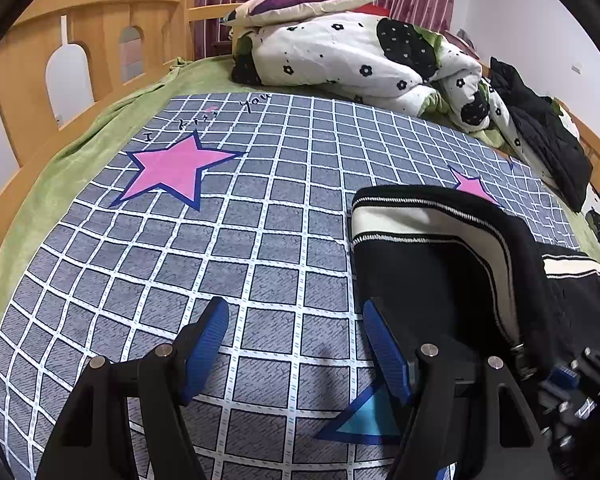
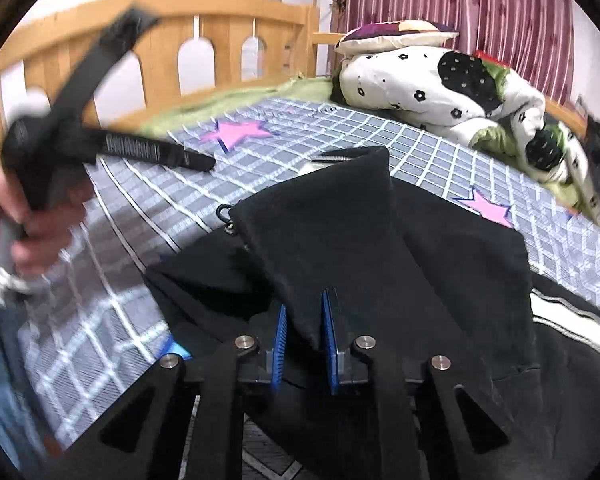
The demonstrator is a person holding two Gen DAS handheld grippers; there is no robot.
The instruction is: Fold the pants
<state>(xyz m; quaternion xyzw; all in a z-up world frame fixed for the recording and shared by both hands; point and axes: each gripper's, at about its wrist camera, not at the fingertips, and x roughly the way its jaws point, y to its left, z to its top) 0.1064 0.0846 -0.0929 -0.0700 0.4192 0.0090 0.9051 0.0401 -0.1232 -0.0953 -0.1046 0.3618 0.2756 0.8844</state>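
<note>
Grid-checked bedsheet (image 1: 260,248), wooden bedframe (image 1: 100,12)

Wooden-framed bed (image 1: 32,168) carries a green sheet (image 1: 80,160), with a grey grid-pattern cover (image 1: 260,220) with pink stars spread over its middle. Black pants (image 1: 440,264) with cream stripes lie on the cover near the right edge. Bunched floral quilt (image 1: 340,60) and pillow (image 1: 300,0) sit at the far end; a black garment (image 1: 540,136) lies in the far right corner.

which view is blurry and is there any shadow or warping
Right wrist view: motion blur on the left gripper, the hand and the sheet; pants fairly sharp. Left wrist view: sharp, soft shadow between the fingers, fisheye bends the grid.
</note>
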